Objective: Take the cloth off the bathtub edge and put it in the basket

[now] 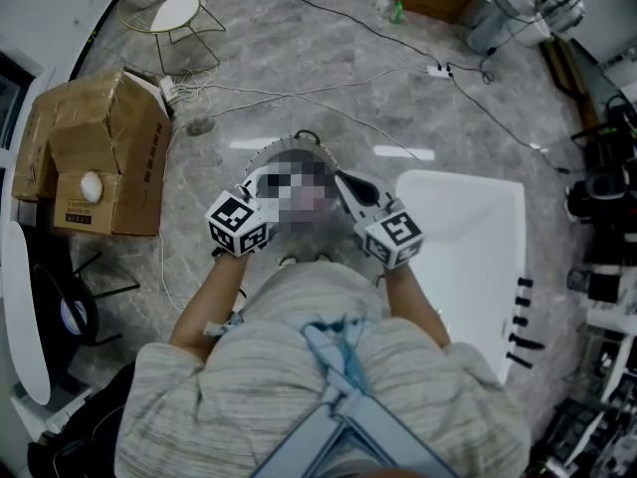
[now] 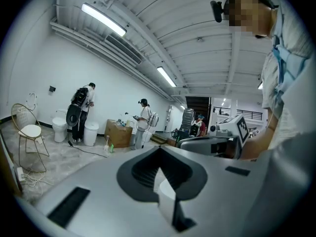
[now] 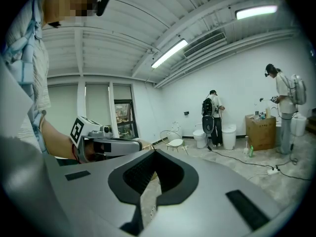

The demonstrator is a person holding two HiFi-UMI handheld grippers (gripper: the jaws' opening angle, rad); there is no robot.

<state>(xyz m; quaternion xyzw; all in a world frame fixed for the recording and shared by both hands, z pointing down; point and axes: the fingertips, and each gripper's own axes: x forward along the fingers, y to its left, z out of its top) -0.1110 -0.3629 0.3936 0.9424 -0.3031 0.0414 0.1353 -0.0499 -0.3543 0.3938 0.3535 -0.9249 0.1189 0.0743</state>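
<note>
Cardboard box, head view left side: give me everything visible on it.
The cardboard box is large, brown and plain, a bit creased. It stands on the grey marbled floor, left of the person. Its top flaps are open and splayed unevenly, one tented upward. A white round thing shows in a gap on its near face; what it is cannot be told. Small dark print marks the lower side, too small to read. Nothing else visibly touches it.
</note>
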